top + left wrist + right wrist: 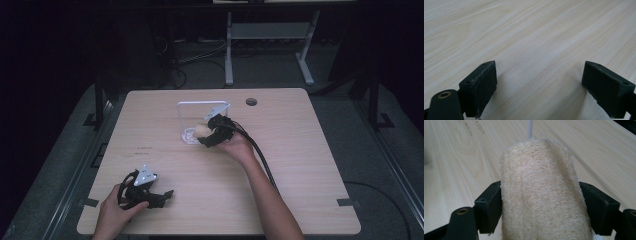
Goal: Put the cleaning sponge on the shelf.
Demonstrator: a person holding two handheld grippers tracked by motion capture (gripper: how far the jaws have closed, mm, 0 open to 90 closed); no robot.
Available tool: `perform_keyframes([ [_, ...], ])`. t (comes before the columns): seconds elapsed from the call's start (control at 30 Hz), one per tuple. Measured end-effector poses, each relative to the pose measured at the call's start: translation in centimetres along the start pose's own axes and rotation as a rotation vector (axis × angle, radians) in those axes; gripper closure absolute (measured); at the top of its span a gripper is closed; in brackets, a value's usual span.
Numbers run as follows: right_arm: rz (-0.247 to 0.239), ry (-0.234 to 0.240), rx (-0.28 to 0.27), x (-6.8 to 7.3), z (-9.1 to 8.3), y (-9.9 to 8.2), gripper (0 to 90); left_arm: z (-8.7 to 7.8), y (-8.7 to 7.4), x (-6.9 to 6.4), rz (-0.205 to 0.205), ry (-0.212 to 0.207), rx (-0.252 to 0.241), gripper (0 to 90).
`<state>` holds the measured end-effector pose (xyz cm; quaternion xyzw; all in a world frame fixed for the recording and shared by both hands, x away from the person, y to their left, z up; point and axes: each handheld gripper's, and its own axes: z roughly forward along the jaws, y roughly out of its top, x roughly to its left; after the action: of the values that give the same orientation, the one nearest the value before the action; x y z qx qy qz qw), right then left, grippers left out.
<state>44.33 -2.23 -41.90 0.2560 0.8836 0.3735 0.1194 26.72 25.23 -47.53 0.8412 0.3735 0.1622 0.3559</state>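
My right gripper [207,137] is shut on a beige loofah sponge [202,130], a rough fibrous cylinder [541,192] pressed between both black jaws. It holds the loofah over the open front of a clear plastic box [186,112] near the table's middle. The box's white edge [529,128] shows just beyond the loofah. My left gripper [167,196] rests low at the table's front left, held by a hand, jaws wide apart with only bare wood between them [539,87].
The light wooden table [300,165] has a round cable hole [251,102] at the back right. A thick black cable [260,155] trails along the right forearm. Beyond the table stand a white frame's legs [229,55] and dark floor.
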Motion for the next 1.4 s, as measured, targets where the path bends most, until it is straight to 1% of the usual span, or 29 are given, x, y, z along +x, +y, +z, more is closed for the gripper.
perform_keyframes([
  [0.23, 0.004, -0.013, 0.009, 0.2, 1.3, 0.1, 24.0, 0.0, 0.0, 0.0, -0.001, 0.001, 0.001, 12.1],
  [0.33, -0.01, -0.025, 0.014, 0.3, 2.0, 0.3, 24.0, 0.0, 0.0, 0.0, -0.002, 0.0, 0.0, 12.1],
  [0.5, -0.019, -0.038, 0.023, 0.5, 2.8, 0.5, 24.0, 0.0, 0.0, 0.0, -0.002, -0.001, 0.0, 12.1],
  [0.53, -0.011, -0.035, 0.025, 0.5, 3.0, 0.5, 24.0, 0.0, 0.0, 0.0, -0.002, -0.002, 0.0, 12.1],
  [0.6, -0.009, -0.035, 0.033, 0.5, 3.6, 0.6, 24.0, 0.0, 0.0, 0.0, -0.002, -0.002, 0.001, 12.1],
  [0.67, -0.007, -0.035, 0.036, 0.5, 3.8, 0.6, 24.0, 0.0, 0.0, 0.0, -0.002, -0.002, 0.001, 12.1],
  [0.7, -0.007, -0.031, 0.036, 0.6, 4.2, 0.7, 23.9, 0.0, 0.0, 0.0, -0.002, -0.002, 0.0, 12.1],
  [0.77, -0.005, -0.032, 0.039, 0.6, 4.4, 0.7, 23.9, 0.0, 0.0, 0.0, -0.002, -0.002, 0.001, 12.1],
  [0.8, -0.009, -0.032, 0.041, 0.7, 4.8, 0.8, 23.9, 0.0, 0.0, 0.0, -0.002, -0.002, 0.0, 12.1],
  [0.93, -0.016, -0.041, 0.043, 0.9, 5.1, 1.0, 23.9, 0.0, 0.0, 0.0, -0.002, -0.002, 0.001, 12.1],
  [1.1, -0.023, -0.04, 0.051, 0.8, 5.5, 1.1, 23.8, 0.0, 0.0, 0.0, -0.002, -0.002, 0.001, 12.1],
  [1.27, -0.008, -0.035, 0.054, 0.7, 5.6, 0.9, 23.7, 0.0, 0.0, 0.0, -0.002, -0.002, 0.001, 12.1],
  [1.4, -0.016, -0.041, 0.063, 0.7, 5.6, 0.9, 23.8, 0.0, 0.0, 0.0, -0.002, -0.002, 0.001, 12.1],
])
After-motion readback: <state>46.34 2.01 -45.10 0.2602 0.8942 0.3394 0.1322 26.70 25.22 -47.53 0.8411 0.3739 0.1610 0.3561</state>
